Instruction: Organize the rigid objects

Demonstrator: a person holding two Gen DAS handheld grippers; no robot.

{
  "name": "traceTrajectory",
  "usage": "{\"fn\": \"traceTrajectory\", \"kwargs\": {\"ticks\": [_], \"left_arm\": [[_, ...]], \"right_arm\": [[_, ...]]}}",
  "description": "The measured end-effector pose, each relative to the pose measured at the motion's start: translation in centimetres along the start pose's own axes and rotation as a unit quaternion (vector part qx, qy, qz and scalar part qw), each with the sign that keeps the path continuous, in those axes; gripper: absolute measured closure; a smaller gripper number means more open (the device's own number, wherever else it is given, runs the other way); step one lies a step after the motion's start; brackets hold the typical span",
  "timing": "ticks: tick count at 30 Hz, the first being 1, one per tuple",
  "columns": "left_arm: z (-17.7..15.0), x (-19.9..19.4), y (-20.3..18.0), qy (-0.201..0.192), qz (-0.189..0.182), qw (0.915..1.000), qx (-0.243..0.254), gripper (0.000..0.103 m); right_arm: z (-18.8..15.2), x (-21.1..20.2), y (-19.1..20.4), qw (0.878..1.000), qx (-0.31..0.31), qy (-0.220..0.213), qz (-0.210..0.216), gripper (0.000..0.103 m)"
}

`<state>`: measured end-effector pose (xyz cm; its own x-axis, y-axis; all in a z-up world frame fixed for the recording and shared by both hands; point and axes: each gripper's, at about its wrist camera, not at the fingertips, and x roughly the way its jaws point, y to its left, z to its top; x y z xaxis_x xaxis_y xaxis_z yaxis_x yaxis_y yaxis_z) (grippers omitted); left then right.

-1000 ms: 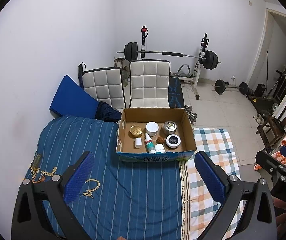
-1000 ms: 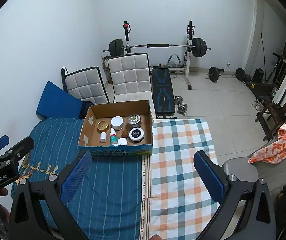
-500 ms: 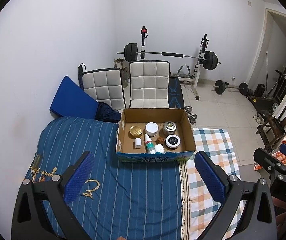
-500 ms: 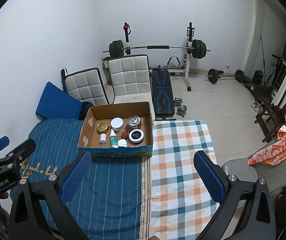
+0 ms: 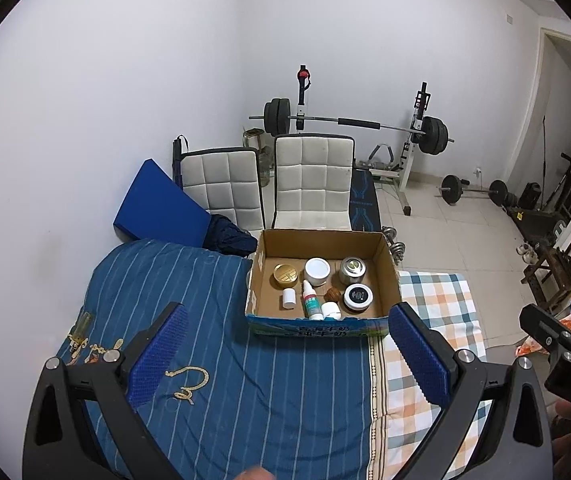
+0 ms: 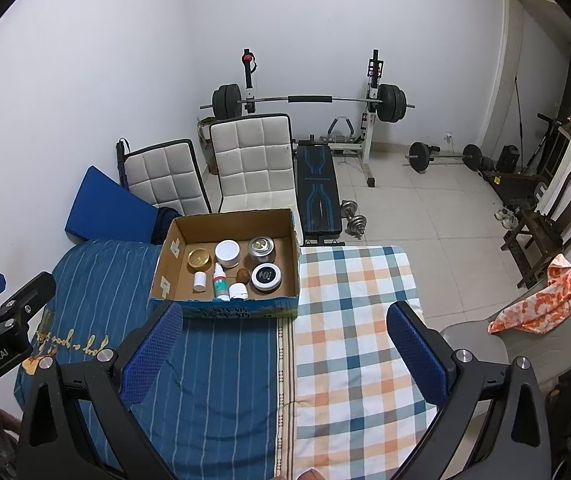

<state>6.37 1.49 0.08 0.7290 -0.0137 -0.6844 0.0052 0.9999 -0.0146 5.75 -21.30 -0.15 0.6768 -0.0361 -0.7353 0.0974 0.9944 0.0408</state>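
Both hand-held grippers are held high over the bed, well short of the things: the left hand-held gripper point(image 5: 285, 344) and the right hand-held gripper point(image 6: 285, 344) are each spread wide, and nothing is gripped between the blue pads.

Ahead, a cardboard box point(image 5: 321, 326) is set on the bed across the seam where the striped blue cover point(image 5: 213, 360) meets the checked blanket point(image 6: 349, 320). Inside it, small rigid items are gathered: a gold tin point(image 5: 285, 273), a white jar point(image 5: 317, 271), a metal tin point(image 5: 353, 270), a black-lidded jar point(image 5: 358, 297), a dropper bottle point(image 5: 310, 300), two small white bottles and a brown nut-like piece.

No item is seen loose on the covers, so this scene fits either a box about to be emptied and sorted or one already filled; which is not settled.

Beyond the bed, two white padded chairs point(image 6: 253, 168), a barbell rack point(image 6: 309, 100) and a tiled floor are seen.
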Motion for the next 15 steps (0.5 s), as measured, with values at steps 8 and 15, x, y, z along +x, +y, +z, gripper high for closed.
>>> {"fn": "traceTrajectory", "kwargs": {"ticks": [8,15], "left_arm": [[-0.38,0.37,-0.63,0.004,0.005,0.9998,0.019,0.0],[-0.42,0.16,-0.56,-0.001,-0.006,0.9998,0.016,0.0]], "right_arm": [[0.04,0.02,0.02,1.0,0.0,0.001,0.0,0.0],[-0.16,0.06,-0.21,1.0,0.0,0.0,-0.001,0.0]]}}
